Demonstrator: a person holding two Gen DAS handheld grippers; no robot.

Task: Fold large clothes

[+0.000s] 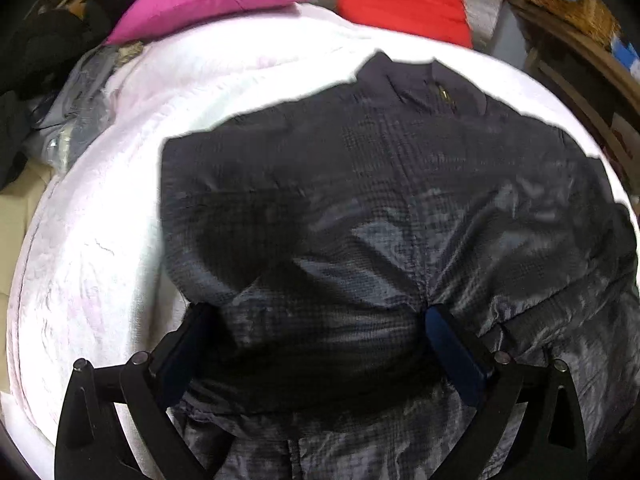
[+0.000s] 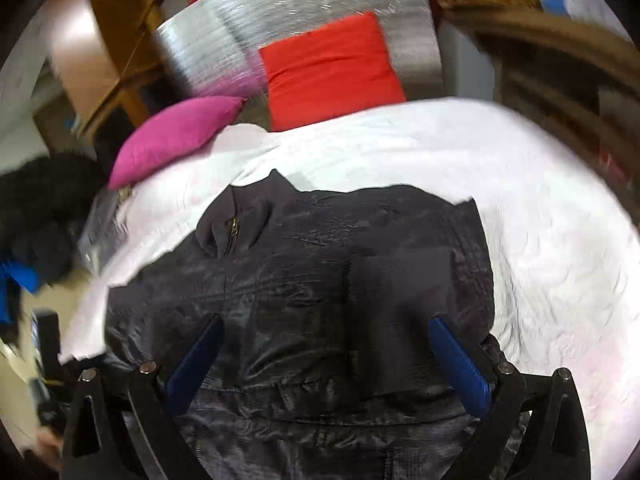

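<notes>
Now Both Tongs Gaped Over the Jacket

Down low, the left tongs (image 1: pixel 316 312) pointed forward over the hem end of one dark jacket (image 1: pixel 380 200), fingers spread wide with nothing gripped between them. The right tongs (image 2: pixel 324 324) matched that pose, also wide apart and empty, poised over the same jacket (image 2: pixel 304 272). It lay spread on a white bedcover (image 1: pixel 100 220), collar and zip at the far end, sleeves folded in across the body. Two cushions sat beyond it: one pink cushion (image 1: pixel 204 0), one red cushion (image 1: pixel 400 0).
</notes>
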